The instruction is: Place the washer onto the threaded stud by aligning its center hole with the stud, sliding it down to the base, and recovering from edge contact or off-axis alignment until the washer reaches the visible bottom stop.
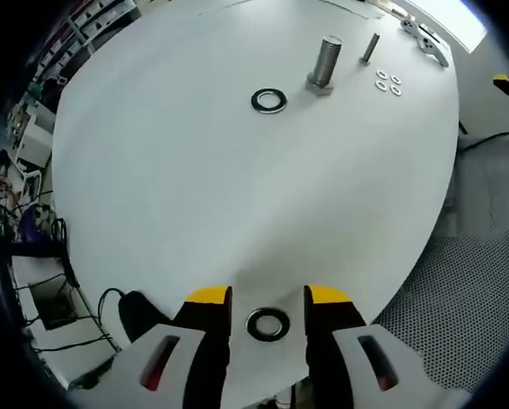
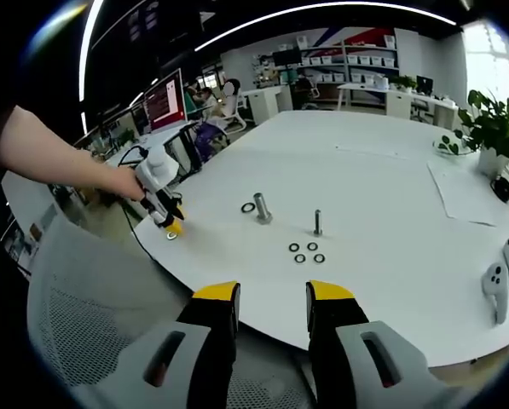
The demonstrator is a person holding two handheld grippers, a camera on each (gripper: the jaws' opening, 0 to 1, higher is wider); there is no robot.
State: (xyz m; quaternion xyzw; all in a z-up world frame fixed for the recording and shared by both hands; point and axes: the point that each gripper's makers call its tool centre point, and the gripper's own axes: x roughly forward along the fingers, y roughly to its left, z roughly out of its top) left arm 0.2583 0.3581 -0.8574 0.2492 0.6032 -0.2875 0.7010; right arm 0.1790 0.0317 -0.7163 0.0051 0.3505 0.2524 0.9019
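White table (image 1: 237, 187) spreading wide across both views, office shelving sitting far behind in the right gripper view. Left gripper (image 1: 268, 300) is hovering low at the table's near edge, yellow-tipped jaws standing apart, and a washer (image 1: 268, 325) is lying flat between them: a dark metal ring with a bright centre hole, not pinched, touching neither jaw as far as I can tell. Further out, a second washer (image 1: 270, 100) is lying flat just beside the big stud (image 1: 326, 64), a thick grey threaded post standing upright on its wider base. Beyond that, a thin bolt (image 1: 370, 47) is standing, with three small washers (image 1: 389, 83) clustered near it.

Right gripper (image 2: 271, 296) is hanging off the table's edge over a mesh chair (image 2: 101, 281), jaws apart and gripping nothing. From there a person's hand (image 2: 122, 181) is showing, holding the left gripper down at the far-left table edge.
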